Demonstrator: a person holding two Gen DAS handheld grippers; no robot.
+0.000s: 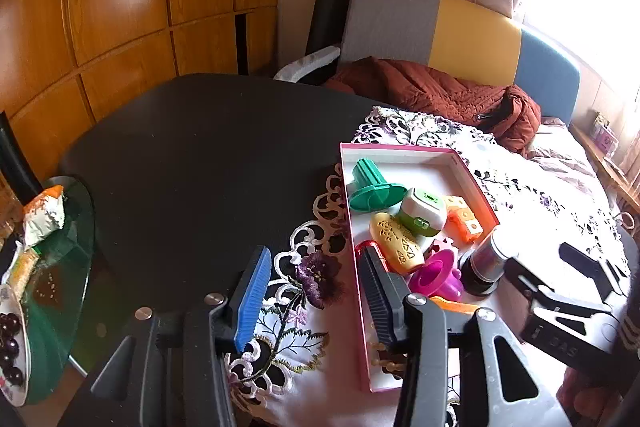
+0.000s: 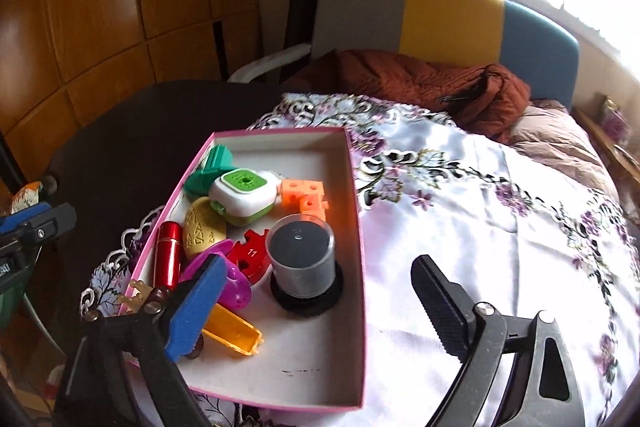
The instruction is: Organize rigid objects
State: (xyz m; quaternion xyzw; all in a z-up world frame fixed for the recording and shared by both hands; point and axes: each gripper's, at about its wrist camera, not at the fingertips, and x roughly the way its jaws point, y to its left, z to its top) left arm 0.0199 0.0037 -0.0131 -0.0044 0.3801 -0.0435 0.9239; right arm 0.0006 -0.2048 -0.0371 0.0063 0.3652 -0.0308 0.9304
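Two claws showed in my left wrist view. My left claw [image 1: 316,301] stood partly apart with nothing between its pads, its blue pad over the embroidered cloth [image 1: 304,291] and its dark pad over the near left wall of the pink box [image 1: 357,291]. That box lay on the cloth near the table's [image 1: 192,163] right half, with bare dark top to its left. Inside it I saw a green plastic piece [image 1: 370,187] at the far end, a white and green case [image 1: 424,211] beside it, orange blocks [image 1: 464,217] against the right wall, a yellow oval piece [image 1: 396,243] and a magenta funnel shape [image 1: 436,273]. A clear cylinder on a black base [image 1: 486,263] stood just ahead of my right claw [image 1: 552,271], apart from it.

From my right wrist view, my right claw [image 2: 312,311] gaped wide and held nothing. Its blue pad hung over the box's [image 2: 360,267] left side and its black pad over the cloth [image 2: 480,227] outside the right wall. The cylinder [image 2: 300,259] stood upright in the box between them, touched by neither. A red tube [image 2: 168,253] lay along the left wall and a red numbered piece [image 2: 250,255] beside the cylinder.
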